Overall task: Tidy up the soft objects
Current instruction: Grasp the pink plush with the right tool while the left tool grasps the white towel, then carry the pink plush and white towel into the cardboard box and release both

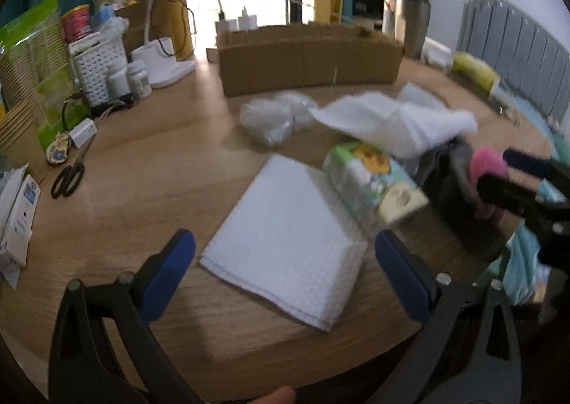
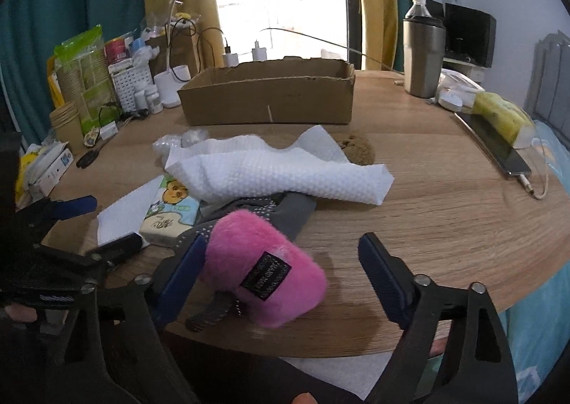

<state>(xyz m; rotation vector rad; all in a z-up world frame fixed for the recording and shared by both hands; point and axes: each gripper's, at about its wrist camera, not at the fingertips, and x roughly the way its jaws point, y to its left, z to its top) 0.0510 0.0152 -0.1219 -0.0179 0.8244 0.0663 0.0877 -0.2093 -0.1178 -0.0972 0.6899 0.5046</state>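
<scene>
A pink fuzzy pouch [image 2: 265, 267] lies near the table's front edge, between the fingers of my right gripper [image 2: 281, 272], which is open around it; the left finger [image 2: 181, 272] touches it. The pouch also shows in the left wrist view [image 1: 486, 172]. A grey dotted glove [image 2: 263, 211] lies behind it, under a crumpled white towel [image 2: 285, 172]. A tissue pack [image 1: 370, 179] rests on a folded white cloth [image 1: 285, 243]. My left gripper [image 1: 285, 272] is open and empty over that cloth. A clear plastic bag [image 1: 270, 115] and a brown sponge [image 2: 359, 147] lie farther back.
An open cardboard box [image 2: 267, 97] stands at the back centre. Scissors [image 1: 67, 177], paper cups, bottles, a white basket [image 1: 98, 65] and a lamp crowd the left. A steel tumbler [image 2: 424, 55], a phone [image 2: 495, 144] and a yellow bundle [image 2: 502, 115] sit on the right.
</scene>
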